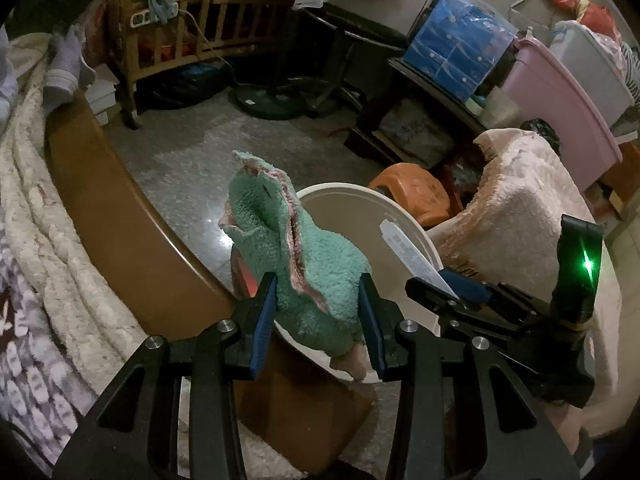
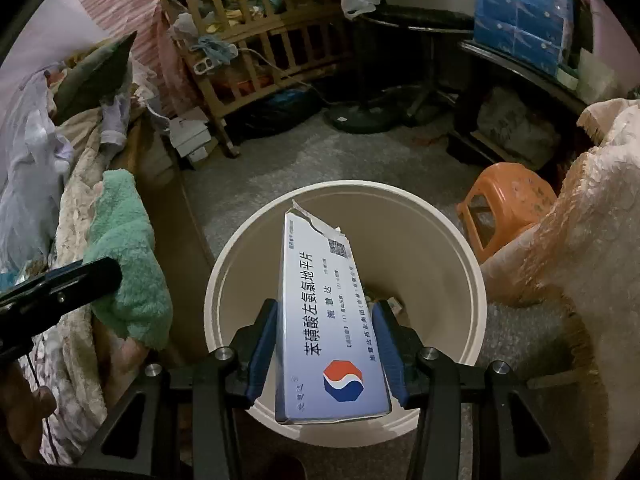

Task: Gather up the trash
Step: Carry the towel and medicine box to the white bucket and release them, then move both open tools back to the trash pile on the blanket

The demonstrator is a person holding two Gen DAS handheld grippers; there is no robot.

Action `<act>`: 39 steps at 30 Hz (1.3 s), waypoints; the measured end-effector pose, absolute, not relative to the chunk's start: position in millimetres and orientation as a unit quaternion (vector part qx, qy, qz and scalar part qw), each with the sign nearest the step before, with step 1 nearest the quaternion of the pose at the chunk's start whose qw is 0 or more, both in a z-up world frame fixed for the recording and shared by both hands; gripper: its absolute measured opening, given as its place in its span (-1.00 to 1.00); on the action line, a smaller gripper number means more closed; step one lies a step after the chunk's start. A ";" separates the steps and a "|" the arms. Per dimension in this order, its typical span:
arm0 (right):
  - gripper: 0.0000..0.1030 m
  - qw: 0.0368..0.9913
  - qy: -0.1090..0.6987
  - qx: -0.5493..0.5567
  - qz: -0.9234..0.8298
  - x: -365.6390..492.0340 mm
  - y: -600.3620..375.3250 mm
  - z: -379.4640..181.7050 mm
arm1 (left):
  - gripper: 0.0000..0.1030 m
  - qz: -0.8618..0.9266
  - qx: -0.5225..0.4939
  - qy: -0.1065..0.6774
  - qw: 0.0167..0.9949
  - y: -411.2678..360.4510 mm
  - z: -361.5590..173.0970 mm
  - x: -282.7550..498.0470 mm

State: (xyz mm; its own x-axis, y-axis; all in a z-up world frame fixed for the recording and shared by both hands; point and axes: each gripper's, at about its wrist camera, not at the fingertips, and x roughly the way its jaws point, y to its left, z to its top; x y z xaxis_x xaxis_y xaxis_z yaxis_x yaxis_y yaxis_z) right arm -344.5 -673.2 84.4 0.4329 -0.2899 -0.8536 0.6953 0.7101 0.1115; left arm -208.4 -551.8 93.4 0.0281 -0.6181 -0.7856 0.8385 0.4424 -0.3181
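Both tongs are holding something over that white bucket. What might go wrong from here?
1. The medicine box in the right tongs is long and tilted; released carelessly, its torn end could catch the white bucket rim.
2. The green towel in the left tongs sits at the rim, so it might drop in as trash.
3. The tongs are close together and may bump.

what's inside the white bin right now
Deep in the white bin, a few small scraps lie at the bottom. The medicine box held above it by the right gripper covers most of the floor, so anything else there stays hidden.
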 end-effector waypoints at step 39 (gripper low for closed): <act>-0.10 0.810 0.459 0.231 -0.283 -325.7 -645.4 78.8 | 0.20 -0.470 0.091 0.458 0.749 -496.7 102.5 -183.4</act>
State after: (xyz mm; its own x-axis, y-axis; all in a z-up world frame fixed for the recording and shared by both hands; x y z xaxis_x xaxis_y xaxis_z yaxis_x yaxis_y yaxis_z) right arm -325.7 -645.4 78.8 0.4181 -0.2467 -0.8743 0.6705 0.7331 0.1138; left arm -183.4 -496.7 102.5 0.1386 -0.6211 -0.7714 0.7870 0.5419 -0.2949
